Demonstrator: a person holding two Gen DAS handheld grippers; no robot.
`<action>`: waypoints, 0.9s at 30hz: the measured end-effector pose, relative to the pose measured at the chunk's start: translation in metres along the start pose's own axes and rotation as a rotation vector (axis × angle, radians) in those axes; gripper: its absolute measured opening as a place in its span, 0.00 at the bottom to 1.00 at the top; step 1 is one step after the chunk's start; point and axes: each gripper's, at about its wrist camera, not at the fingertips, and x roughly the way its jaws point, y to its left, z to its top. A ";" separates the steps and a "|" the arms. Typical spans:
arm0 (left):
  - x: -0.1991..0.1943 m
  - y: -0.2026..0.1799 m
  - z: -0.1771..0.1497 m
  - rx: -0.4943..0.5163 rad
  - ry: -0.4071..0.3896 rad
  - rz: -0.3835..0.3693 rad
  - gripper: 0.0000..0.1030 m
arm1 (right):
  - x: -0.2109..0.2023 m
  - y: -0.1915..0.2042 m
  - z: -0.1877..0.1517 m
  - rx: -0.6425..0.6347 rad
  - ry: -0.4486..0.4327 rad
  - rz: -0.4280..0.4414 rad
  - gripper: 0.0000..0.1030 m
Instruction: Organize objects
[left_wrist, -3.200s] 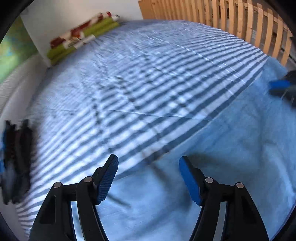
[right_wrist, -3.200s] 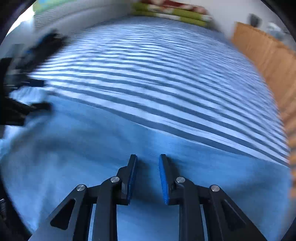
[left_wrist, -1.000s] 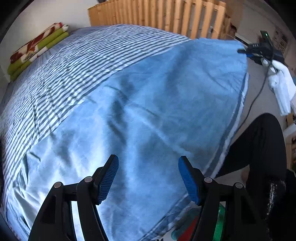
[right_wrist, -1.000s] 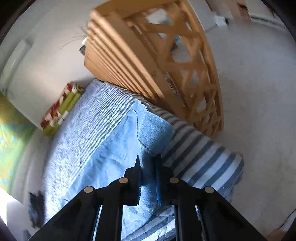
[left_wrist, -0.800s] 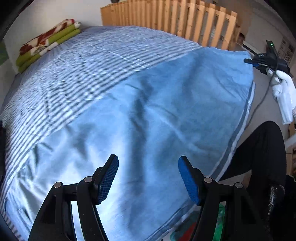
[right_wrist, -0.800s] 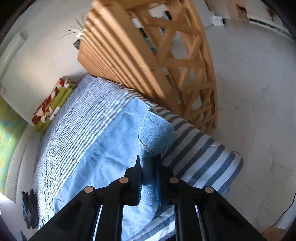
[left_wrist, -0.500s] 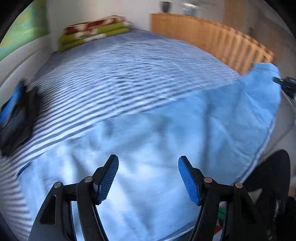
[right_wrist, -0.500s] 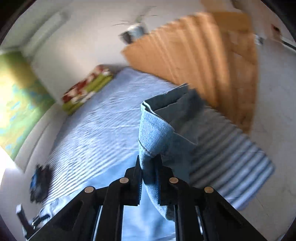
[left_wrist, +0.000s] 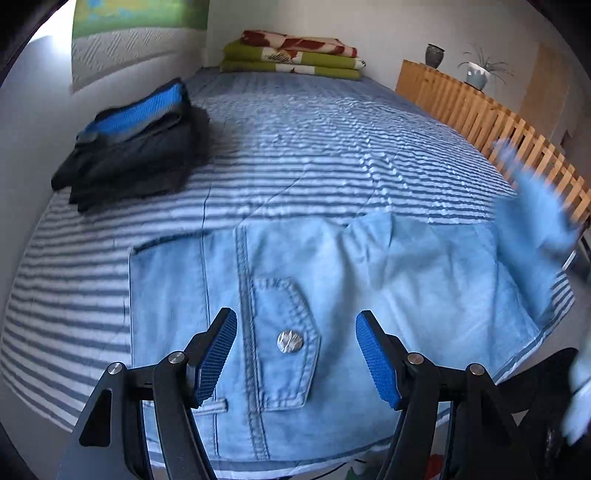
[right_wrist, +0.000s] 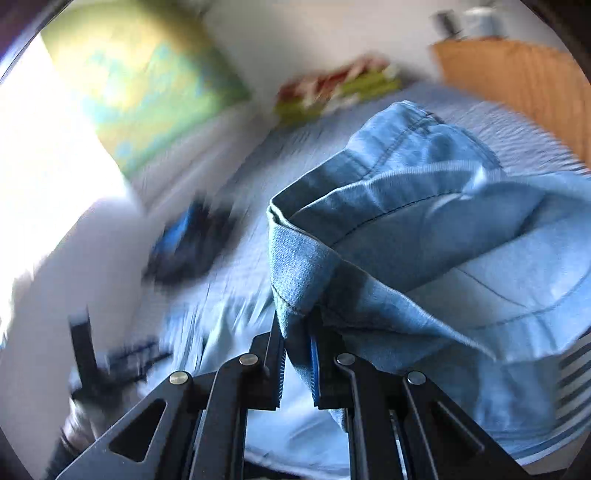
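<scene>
1. across the lower half of the left wrist frame, the jeans (left_wrist: 332, 295) lie spread on the striped bed (left_wrist: 314, 147), waist end and a buttoned back pocket (left_wrist: 286, 332) nearest the camera.
2. left hand-held gripper (left_wrist: 295, 354) is released, jaws wide apart, hovering above the pocket and gripping nothing.
3. right hand-held gripper (right_wrist: 297, 354) is clenched on a hem of the jeans (right_wrist: 424, 240), which fills the centre and right of its frame, lifted clear of the bed and curling over.
4. the step looks like folding the legs over toward the waist. to do it well, i'd carry the hem across low and steady, line it up with the waistband edge, and use the free gripper to pin the fabric near the pocket so the lower layer does not drag.
5. the denim is light blue, soft and loose, with double stitched seams and a silver button (left_wrist: 290, 341); it will sag wherever it is unsupported.
6. at upper left of the left frame sits a dark pile (left_wrist: 133, 144), likely where the folded jeans belong.
</scene>
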 end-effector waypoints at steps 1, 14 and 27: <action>0.001 0.003 -0.002 -0.006 0.006 -0.009 0.68 | 0.020 0.015 -0.013 -0.044 0.036 -0.030 0.09; 0.047 -0.060 0.034 0.075 0.063 -0.167 0.68 | 0.068 0.039 -0.072 -0.212 0.142 -0.134 0.09; 0.067 -0.097 0.028 0.159 0.104 -0.172 0.68 | 0.059 0.043 -0.066 -0.254 0.167 -0.040 0.12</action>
